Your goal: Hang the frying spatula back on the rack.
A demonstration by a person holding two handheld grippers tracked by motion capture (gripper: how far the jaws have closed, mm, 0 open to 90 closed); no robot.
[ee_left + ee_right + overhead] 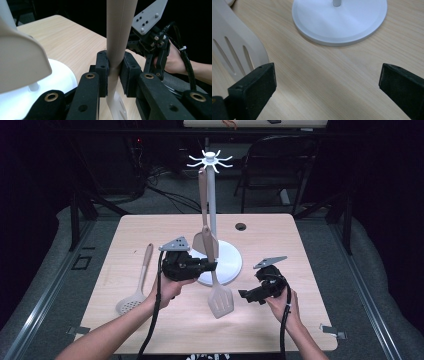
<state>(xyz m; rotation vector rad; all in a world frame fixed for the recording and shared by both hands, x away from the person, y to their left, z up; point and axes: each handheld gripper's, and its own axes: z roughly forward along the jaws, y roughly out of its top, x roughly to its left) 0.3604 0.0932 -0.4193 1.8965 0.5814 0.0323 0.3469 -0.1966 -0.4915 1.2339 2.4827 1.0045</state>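
While rack base (227,262) crowds, skimmer (136,287) aside

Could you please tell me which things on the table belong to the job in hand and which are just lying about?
In the job:
- slotted turner, clamped by its handle in the left gripper
- rack, one spatula already hanging
- right gripper, open, holding nothing

Lying about:
- skimmer on the table
- chair behind
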